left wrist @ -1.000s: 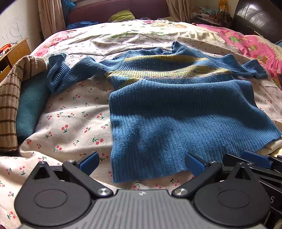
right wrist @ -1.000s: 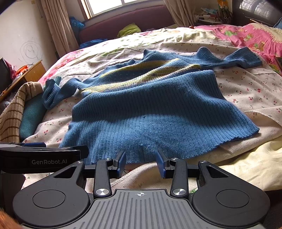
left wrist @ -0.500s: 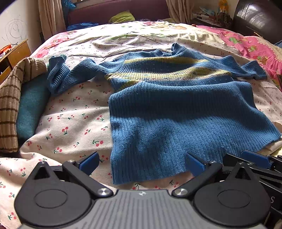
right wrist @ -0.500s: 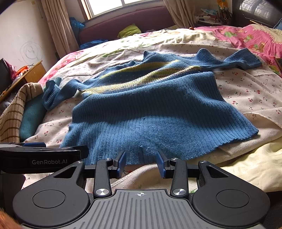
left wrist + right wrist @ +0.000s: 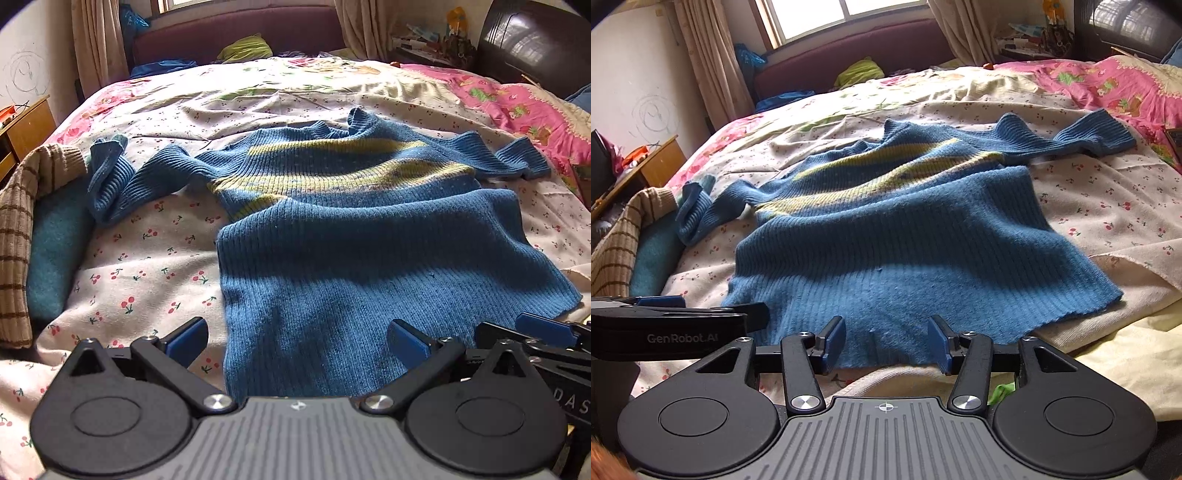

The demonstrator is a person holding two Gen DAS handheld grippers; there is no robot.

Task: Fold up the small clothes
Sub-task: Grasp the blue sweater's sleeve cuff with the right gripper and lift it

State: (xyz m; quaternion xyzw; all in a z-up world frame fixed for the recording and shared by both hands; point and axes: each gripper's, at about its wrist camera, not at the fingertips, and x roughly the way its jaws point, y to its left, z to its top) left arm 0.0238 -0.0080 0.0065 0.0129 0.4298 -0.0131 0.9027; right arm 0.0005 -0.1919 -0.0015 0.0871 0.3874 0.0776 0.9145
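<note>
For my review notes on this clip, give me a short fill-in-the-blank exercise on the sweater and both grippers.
1. The blue sweater has two ____ stripes across its chest.
2. It lies spread out on a ____ with a cherry-print sheet.
3. The left gripper has its jaws ____ at the sweater's hem.
4. The right gripper, jaws just opened wider, holds ____.

Missing words: yellow; bed; open; nothing

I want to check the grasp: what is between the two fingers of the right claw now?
In the right wrist view, the near hem of the blue sweater lies between the fingers of the right claw. Its jaws have just been opening; the pads do not press it.
</note>
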